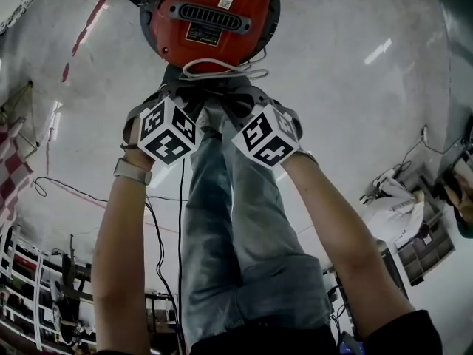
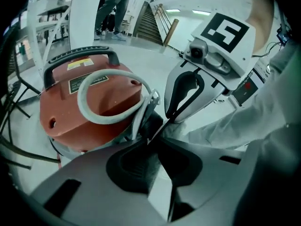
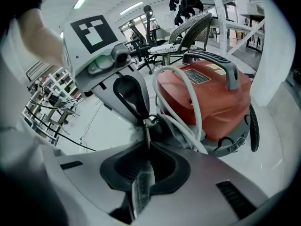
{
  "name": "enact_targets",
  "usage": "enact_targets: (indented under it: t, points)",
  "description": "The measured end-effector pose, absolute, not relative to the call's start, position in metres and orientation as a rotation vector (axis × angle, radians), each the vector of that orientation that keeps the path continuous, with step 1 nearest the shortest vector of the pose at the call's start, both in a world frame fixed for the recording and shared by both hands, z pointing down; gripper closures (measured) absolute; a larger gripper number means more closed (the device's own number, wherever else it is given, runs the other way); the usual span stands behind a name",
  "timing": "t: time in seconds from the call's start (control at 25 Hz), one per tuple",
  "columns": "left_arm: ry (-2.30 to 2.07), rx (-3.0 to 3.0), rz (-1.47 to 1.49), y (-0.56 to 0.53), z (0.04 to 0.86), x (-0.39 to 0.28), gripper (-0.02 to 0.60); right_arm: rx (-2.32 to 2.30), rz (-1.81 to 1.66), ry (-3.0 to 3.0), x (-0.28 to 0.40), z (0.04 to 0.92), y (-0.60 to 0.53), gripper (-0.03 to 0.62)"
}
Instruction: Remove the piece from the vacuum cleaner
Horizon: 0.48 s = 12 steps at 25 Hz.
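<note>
Red vacuum cleaner (image 2: 84,102) stands on the floor at my left. My left gripper (image 2: 151,142) is clenched empty, tips just beside the dark piece (image 2: 153,122) at its base; my right gripper (image 3: 146,142) is clenched likewise.

Head cam looked steeply down from above the person's arms: vacuum cleaner (image 1: 211,13) at top centre of frame, left gripper (image 1: 176,108) and right gripper (image 1: 250,106) mid-frame just below it, floor (image 1: 355,87) all round. Left gripper cam sat behind its own jaws at bottom centre, facing fwd, v. close. There the vacuum cleaner filled the left half, w/ the right gripper at upper right. Right gripper cam mirrored that: own jaws at bottom centre, vacuum cleaner at right, left gripper at upper left. All 3 views shared the vacuum cleaner's red top and both grippers. Each gripper cam faced the other's marker cube (image 2: 225,31).
</note>
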<state>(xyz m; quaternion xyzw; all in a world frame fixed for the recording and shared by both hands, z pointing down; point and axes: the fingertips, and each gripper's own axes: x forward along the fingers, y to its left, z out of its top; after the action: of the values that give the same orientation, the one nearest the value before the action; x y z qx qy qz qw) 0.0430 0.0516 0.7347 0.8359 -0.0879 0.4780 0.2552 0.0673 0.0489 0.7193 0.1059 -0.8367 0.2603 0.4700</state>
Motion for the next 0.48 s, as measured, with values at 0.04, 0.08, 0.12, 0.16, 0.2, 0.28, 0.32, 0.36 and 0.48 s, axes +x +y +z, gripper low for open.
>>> enact_targets:
  t: [0.04,0.08,0.12,0.16,0.2,0.28,0.32,0.36,0.48]
  points:
    - [-0.226,2.279,1.318,0.052,0.735,0.044,0.515,0.255,0.633,-2.054,0.067,0.719,0.051,0.542]
    - [-0.215,2.289,1.338,0.053,0.736,0.044,0.515,0.251,0.630,-2.057,0.067,0.718,0.053,0.542]
    - [-0.204,2.300,1.358,0.054,0.737,0.045,0.515,0.248,0.629,-2.061,0.066,0.719,0.054,0.542]
    - [-0.194,2.312,1.377,0.055,0.739,0.045,0.514,0.246,0.631,-2.063,0.066,0.719,0.056,0.542]
    - [-0.186,2.322,1.393,0.055,0.740,0.044,0.514,0.246,0.635,-2.065,0.065,0.720,0.057,0.542]
    - [-0.169,2.342,1.423,0.056,0.743,0.042,0.512,0.245,0.643,-2.068,0.064,0.722,0.057,0.542]
    - [-0.157,2.355,1.439,0.057,0.744,0.042,0.512,0.245,0.642,-2.069,0.064,0.723,0.058,0.542]
    - [-0.142,2.368,1.454,0.058,0.744,0.041,0.514,0.244,0.639,-2.069,0.063,0.723,0.058,0.540]
    - [-0.118,2.394,1.474,0.063,0.743,0.040,0.527,0.244,0.615,-2.065,0.064,0.723,0.061,0.540]
